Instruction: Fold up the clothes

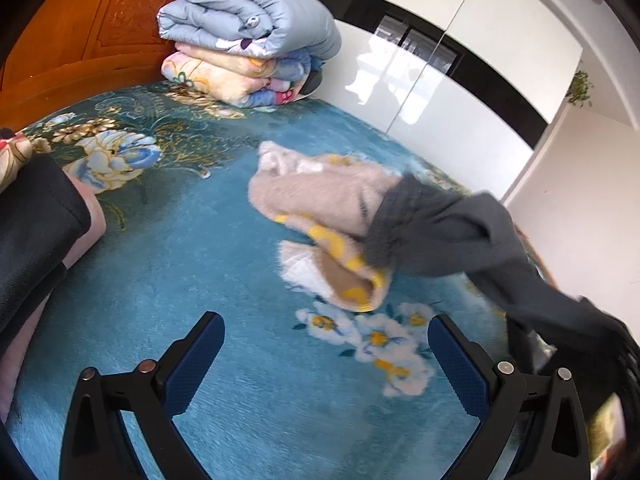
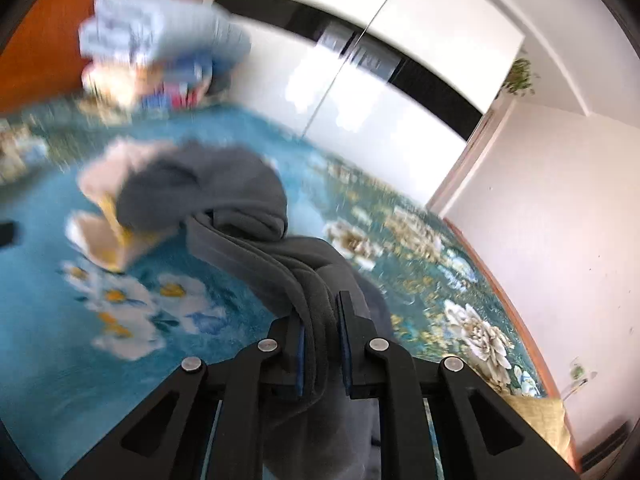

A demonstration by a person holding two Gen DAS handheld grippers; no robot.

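The grey garment (image 2: 224, 196) lay stretched in a long, bunched strand, its long axis running from the middle left of the right wrist view, where its bulk sat heaped, down to the lower centre, where a gathered fold was pinched between the pads of the right claw (image 2: 322, 340). In the left wrist view the same grey garment (image 1: 448, 232) ran diagonally from the centre right down toward the lower right corner, where the dark body of the other gripper was blurred at the edge. Its upper end overlapped a crumpled beige fleece piece (image 1: 320, 200) with yellow patches, which rested on the blue floral blanket (image 1: 200, 264) covering the bed. The right claw pointed forward along the strand toward the heap, pressed together on the fabric. The left claw (image 1: 326, 356) hovered low over the blanket in the lower part of its frame, its blue-padded fingers spread wide with nothing between them, pointing toward the beige piece. A stack of folded quilts (image 1: 248, 36) sat at the upper left against an orange wooden headboard (image 1: 80, 40), and glossy white wardrobe doors (image 1: 420, 80) filled the upper right.
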